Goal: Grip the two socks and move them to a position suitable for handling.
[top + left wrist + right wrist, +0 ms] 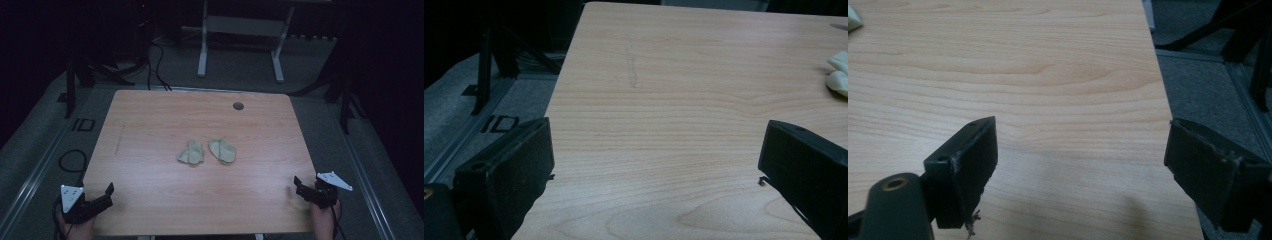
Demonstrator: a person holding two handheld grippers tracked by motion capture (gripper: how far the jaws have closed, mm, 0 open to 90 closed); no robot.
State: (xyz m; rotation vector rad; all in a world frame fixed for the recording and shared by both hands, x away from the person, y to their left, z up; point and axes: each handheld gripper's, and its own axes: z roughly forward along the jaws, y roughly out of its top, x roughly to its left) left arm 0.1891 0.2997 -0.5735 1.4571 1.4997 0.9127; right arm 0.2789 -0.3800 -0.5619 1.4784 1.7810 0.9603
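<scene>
Right, both claws idle at the near edge: the left gripper at seven o'clock and the right gripper at five o'clock, each with jaws spread wide and empty. The two beige cloth pieces lie mid-table, just beside each other. The risk, as I see it: such flat, limp fabric could let a jaw skid over the top, or drag one piece into its neighbour.
</scene>
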